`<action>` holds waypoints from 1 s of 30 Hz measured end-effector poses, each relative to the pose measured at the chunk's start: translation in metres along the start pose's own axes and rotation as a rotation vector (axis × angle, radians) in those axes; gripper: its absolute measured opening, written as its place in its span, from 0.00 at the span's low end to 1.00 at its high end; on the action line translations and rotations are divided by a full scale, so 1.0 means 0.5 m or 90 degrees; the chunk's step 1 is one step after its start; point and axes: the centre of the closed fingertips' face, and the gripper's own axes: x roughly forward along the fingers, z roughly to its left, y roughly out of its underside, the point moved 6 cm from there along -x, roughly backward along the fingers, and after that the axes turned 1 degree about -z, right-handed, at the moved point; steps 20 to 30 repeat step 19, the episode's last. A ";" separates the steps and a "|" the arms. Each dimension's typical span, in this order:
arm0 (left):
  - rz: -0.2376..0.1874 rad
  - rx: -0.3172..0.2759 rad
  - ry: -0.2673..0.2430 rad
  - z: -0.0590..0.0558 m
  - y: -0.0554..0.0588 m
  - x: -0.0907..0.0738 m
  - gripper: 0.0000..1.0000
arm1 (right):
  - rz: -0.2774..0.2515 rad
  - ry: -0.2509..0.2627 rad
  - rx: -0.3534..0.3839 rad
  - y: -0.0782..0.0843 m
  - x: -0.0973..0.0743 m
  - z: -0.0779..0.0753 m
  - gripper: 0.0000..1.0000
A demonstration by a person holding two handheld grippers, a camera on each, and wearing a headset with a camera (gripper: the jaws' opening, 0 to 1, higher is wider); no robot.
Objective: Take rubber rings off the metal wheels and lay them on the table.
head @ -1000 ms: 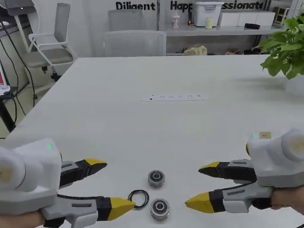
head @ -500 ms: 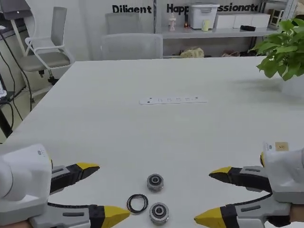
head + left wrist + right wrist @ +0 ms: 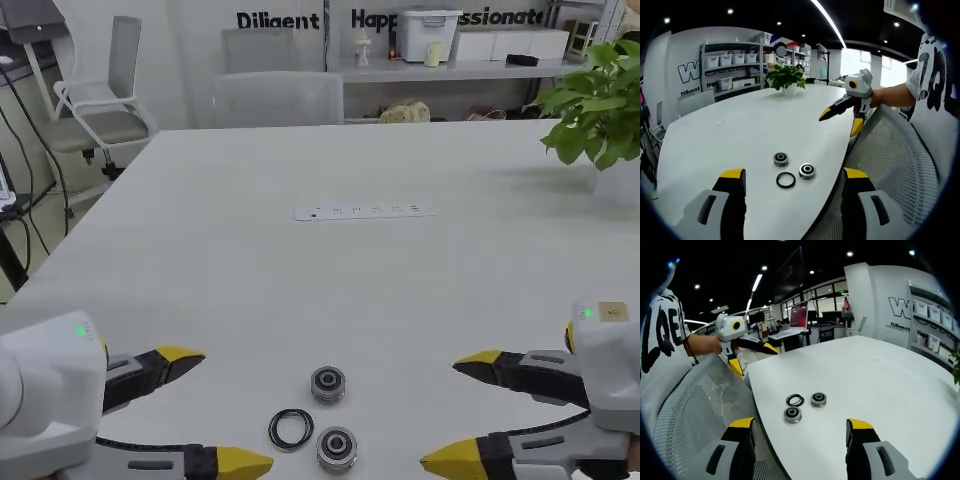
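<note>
Two small metal wheels sit near the table's front edge: one farther (image 3: 328, 383) (image 3: 781, 159) (image 3: 818, 399), one nearer (image 3: 336, 446) (image 3: 807, 171) (image 3: 792, 414). A black rubber ring (image 3: 290, 429) (image 3: 786, 180) (image 3: 795, 400) lies flat on the table beside them. My left gripper (image 3: 222, 410) (image 3: 790, 176) (image 3: 754, 358) is open at the lower left, clear of the wheels. My right gripper (image 3: 462, 413) (image 3: 840, 119) (image 3: 799, 426) is open at the lower right, also apart from them. Nothing is between either pair of jaws.
The white table (image 3: 360, 280) stretches far ahead. A white power strip (image 3: 365, 211) lies mid-table. A potted plant (image 3: 595, 100) stands at the right edge. Grey chairs (image 3: 100, 95) and shelves with boxes stand beyond; a mesh chair back (image 3: 705, 405) is by the person.
Both grippers have drawn back from the wheels, toward the lower corners of the head view. The wheels and ring lie as before.
</note>
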 end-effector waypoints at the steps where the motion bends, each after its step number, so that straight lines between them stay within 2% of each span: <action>1: -0.001 -0.001 0.000 -0.001 0.000 -0.001 0.76 | -0.001 0.001 0.000 0.001 0.000 -0.001 0.72; 30: -0.002 -0.002 -0.009 -0.001 0.000 -0.013 0.75 | 0.004 0.005 -0.019 0.001 -0.003 0.005 0.71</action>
